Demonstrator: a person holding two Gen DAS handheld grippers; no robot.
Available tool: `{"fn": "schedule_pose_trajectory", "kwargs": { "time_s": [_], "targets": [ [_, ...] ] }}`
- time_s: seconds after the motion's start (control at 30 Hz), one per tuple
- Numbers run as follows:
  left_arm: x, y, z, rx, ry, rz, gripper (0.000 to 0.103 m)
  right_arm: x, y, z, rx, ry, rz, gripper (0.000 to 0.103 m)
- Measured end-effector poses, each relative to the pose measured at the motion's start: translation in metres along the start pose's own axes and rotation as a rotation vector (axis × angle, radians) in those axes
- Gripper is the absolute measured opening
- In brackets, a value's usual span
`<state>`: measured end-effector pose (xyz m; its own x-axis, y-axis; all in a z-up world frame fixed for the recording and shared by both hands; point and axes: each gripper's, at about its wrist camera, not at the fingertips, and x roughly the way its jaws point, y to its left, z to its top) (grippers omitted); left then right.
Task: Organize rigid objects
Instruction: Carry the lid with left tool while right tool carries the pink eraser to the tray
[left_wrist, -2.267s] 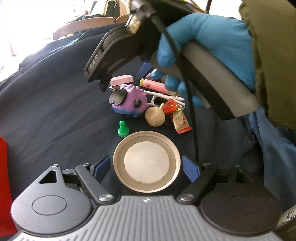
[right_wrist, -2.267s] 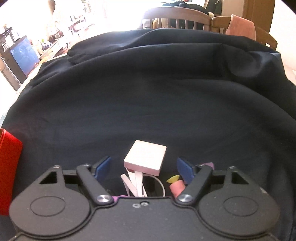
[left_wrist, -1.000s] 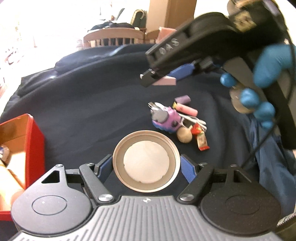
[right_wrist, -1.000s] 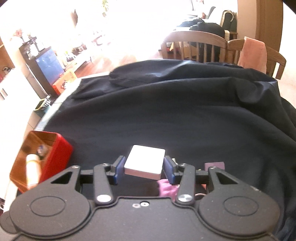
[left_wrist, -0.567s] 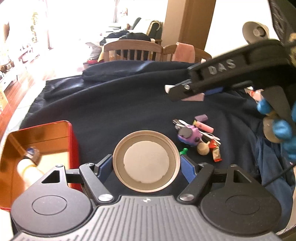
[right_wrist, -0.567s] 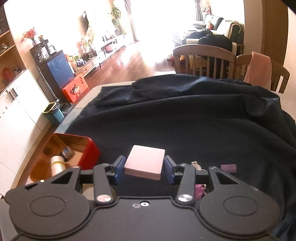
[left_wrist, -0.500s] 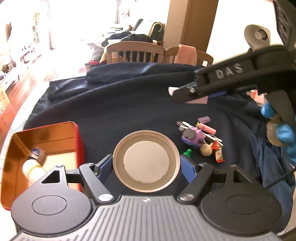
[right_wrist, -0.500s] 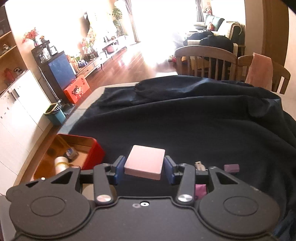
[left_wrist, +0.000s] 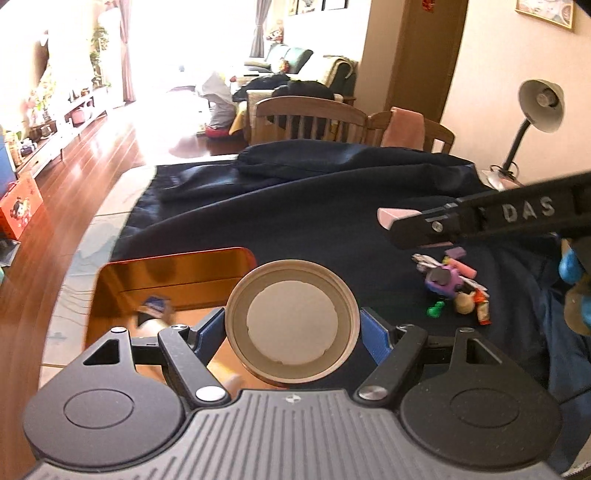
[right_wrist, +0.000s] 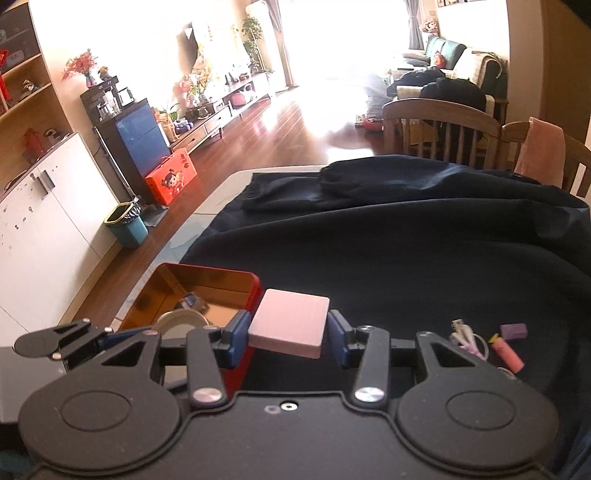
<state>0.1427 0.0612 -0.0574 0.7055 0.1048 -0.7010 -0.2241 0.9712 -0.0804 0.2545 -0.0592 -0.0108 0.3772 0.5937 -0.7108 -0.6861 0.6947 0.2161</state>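
My left gripper is shut on a round tan lid and holds it over the right edge of the red tin box. My right gripper is shut on a flat pink square block, raised just right of the red tin box. The block's tip and the right gripper's side show in the left wrist view. The left gripper and its lid show over the box in the right wrist view. Inside the box lie a cream bottle and a small blue-labelled item.
A pile of small items lies on the dark cloth: a purple toy, a green pawn, a tan ball, a candy wrapper, a pink marker, a purple eraser. Wooden chairs stand behind the table.
Both grippers have moved left toward the red box with their loads. The box now lies under the left gripper, and the pile of items has shifted away to the right.
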Motion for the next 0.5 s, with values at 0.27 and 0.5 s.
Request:
{"fn": "schedule_pose_trajectory", "kwargs": {
  "time_s": [0.27, 0.5],
  "targets": [
    [0.003, 0.053, 0.002, -0.018, 0.001, 0.041, 0.077, 0.024, 0.038, -0.003, -0.030, 0.022, 0.004, 0.045],
    [0.020, 0.099, 0.006, -0.050, 0.036, 0.053, 0.077, 0.050, 0.065, -0.007, -0.082, 0.048, 0.027, 0.045]
  ]
}}
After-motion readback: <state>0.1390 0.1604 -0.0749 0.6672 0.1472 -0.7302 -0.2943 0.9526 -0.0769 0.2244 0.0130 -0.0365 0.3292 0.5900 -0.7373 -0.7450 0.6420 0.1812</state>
